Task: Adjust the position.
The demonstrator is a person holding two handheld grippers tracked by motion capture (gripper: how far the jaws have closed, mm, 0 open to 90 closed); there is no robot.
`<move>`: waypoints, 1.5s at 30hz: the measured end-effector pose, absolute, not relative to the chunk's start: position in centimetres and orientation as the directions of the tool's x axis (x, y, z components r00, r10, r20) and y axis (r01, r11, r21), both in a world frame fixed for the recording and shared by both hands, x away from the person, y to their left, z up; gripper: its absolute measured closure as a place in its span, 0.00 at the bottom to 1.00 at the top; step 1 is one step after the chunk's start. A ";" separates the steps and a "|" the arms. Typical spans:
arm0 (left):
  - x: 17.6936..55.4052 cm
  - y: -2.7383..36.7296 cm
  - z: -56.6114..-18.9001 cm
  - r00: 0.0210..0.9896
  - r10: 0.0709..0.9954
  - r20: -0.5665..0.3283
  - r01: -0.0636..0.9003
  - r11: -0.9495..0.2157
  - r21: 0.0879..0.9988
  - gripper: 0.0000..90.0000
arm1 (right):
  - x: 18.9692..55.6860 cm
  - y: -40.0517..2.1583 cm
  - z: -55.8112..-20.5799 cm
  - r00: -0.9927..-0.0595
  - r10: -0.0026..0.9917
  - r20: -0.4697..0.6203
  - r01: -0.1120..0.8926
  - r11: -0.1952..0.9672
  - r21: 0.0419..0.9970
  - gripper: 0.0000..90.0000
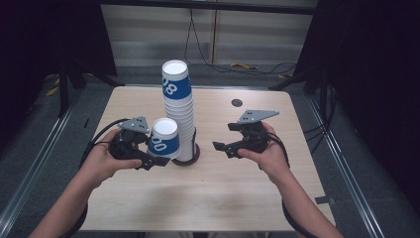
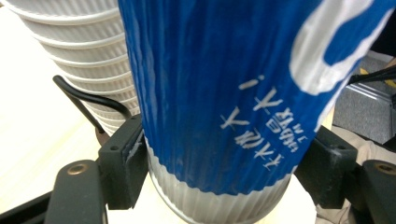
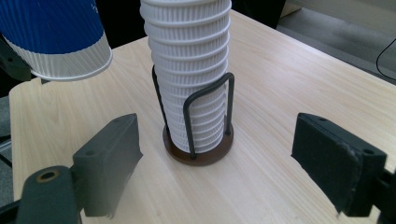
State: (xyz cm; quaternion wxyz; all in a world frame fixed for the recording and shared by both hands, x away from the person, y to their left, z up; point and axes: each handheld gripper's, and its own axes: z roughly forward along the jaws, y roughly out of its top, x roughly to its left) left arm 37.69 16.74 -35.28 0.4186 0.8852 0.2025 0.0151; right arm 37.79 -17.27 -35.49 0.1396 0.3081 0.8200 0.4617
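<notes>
A tall stack of ribbed white paper cups stands in a dark wire holder at the middle of the wooden table; its top cup has a blue band. My left gripper is shut on a single blue-banded paper cup, held above the table just left of the stack. Both pads press the cup's lower sides in the left gripper view. My right gripper stands open to the right of the stack, its jaws pointing at the holder with nothing between them.
A small black disc lies on the far right part of the table. Cables run across the floor behind it. Metal rails flank the table on both sides.
</notes>
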 end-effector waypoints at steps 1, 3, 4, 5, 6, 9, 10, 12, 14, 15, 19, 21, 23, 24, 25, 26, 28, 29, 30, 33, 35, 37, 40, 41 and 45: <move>37.7 16.6 -35.3 0.918 0.370 -0.144 0.346 -0.570 0.745 0.30 | 37.7 -17.3 -35.6 -0.773 0.632 0.057 0.377 0.386 0.842 0.16; 37.6 16.5 -35.4 0.921 0.364 -0.139 0.339 -0.576 0.744 0.30 | 37.6 -17.4 -35.8 -0.774 0.631 0.056 0.380 0.391 0.838 0.16; 37.6 16.4 -35.4 0.922 0.360 -0.140 0.339 -0.582 0.739 0.30 | 37.6 -17.4 -35.9 -0.774 0.630 0.058 0.379 0.389 0.839 0.16; 37.6 16.3 -35.4 0.923 0.357 -0.139 0.337 -0.584 0.738 0.30 | 37.5 -17.5 -35.9 -0.774 0.630 0.060 0.380 0.387 0.840 0.16; 37.5 16.1 -35.5 0.924 0.356 -0.141 0.337 -0.578 0.744 0.30 | 37.5 -17.5 -36.0 -0.773 0.631 0.061 0.380 0.385 0.841 0.16; 37.3 15.7 -35.6 0.928 0.341 -0.148 0.333 -0.586 0.739 0.30 | 37.3 -17.6 -36.2 -0.775 0.629 0.062 0.380 0.385 0.841 0.16; 37.3 15.7 -35.6 0.928 0.341 -0.148 0.333 -0.586 0.739 0.30 | 37.3 -17.6 -36.2 -0.775 0.629 0.062 0.381 0.386 0.840 0.16; 37.2 15.2 -35.8 0.932 0.333 -0.144 0.326 -0.596 0.734 0.30 | 37.3 -17.7 -36.3 -0.773 0.631 0.062 0.384 0.388 0.838 0.16; 37.2 15.0 -35.9 0.933 0.329 -0.146 0.325 -0.596 0.734 0.30 | 37.2 -17.7 -36.4 -0.775 0.629 0.065 0.383 0.386 0.839 0.16; 37.2 14.7 -36.1 0.932 0.328 -0.156 0.332 -0.595 0.732 0.30 | 37.2 -17.8 -36.4 -0.774 0.630 0.065 0.384 0.385 0.839 0.16; 37.2 14.1 -36.3 0.938 0.314 -0.149 0.320 -0.616 0.720 0.30 | 37.1 -18.0 -36.6 -0.774 0.630 0.064 0.386 0.389 0.837 0.16; 37.3 13.8 -36.3 0.939 0.309 -0.150 0.319 -0.624 0.713 0.30 | 37.0 -18.0 -36.6 -0.774 0.630 0.069 0.389 0.385 0.837 0.16; 37.4 13.6 -36.3 0.945 0.296 -0.142 0.307 -0.641 0.704 0.30 | 37.0 -18.1 -36.7 -0.773 0.630 0.067 0.388 0.387 0.837 0.16; 37.3 13.4 -36.3 0.942 0.302 -0.148 0.314 -0.636 0.705 0.30 | 37.0 -18.2 -36.8 -0.774 0.630 0.071 0.391 0.386 0.836 0.16; 37.3 13.3 -36.3 0.939 0.306 -0.155 0.323 -0.636 0.701 0.30 | 36.9 -18.3 -36.9 -0.773 0.630 0.071 0.391 0.385 0.836 0.16; 37.4 13.2 -36.4 0.942 0.299 -0.154 0.318 -0.641 0.698 0.30 | 36.9 -18.3 -37.0 -0.772 0.632 0.072 0.392 0.384 0.836 0.16; 37.4 12.9 -36.5 0.942 0.300 -0.152 0.320 -0.655 0.685 0.31 | 36.8 -18.4 -37.2 -0.772 0.632 0.075 0.395 0.384 0.834 0.16; 37.4 12.7 -36.5 0.944 0.296 -0.149 0.315 -0.663 0.680 0.31 | 36.8 -18.5 -37.3 -0.772 0.631 0.075 0.395 0.383 0.835 0.16; 37.3 12.5 -36.6 0.941 0.298 -0.158 0.322 -0.656 0.682 0.31 | 36.8 -18.6 -37.4 -0.771 0.632 0.078 0.398 0.383 0.834 0.16; 37.4 12.1 -36.7 0.946 0.289 -0.147 0.311 -0.686 0.658 0.31 | 36.6 -18.8 -37.7 -0.770 0.633 0.077 0.401 0.386 0.831 0.16; 37.3 11.8 -36.8 0.939 0.303 -0.164 0.334 -0.679 0.654 0.31 | 36.6 -19.0 -37.9 -0.769 0.635 0.080 0.403 0.384 0.831 0.16; 37.4 11.6 -36.8 0.944 0.290 -0.156 0.320 -0.695 0.643 0.31 | 36.5 -19.2 -38.0 -0.767 0.636 0.082 0.406 0.383 0.830 0.16; 37.4 10.9 -36.9 0.947 0.286 -0.146 0.312 -0.709 0.632 0.32 | 36.4 -19.4 -38.2 -0.766 0.638 0.083 0.409 0.383 0.828 0.16; 37.4 10.8 -36.9 0.946 0.287 -0.152 0.317 -0.709 0.630 0.32 | 36.4 -19.4 -38.3 -0.766 0.637 0.084 0.410 0.383 0.828 0.16; 37.4 10.1 -37.0 0.949 0.278 -0.146 0.308 -0.732 0.608 0.32 | 36.3 -19.6 -38.5 -0.766 0.637 0.087 0.412 0.382 0.827 0.16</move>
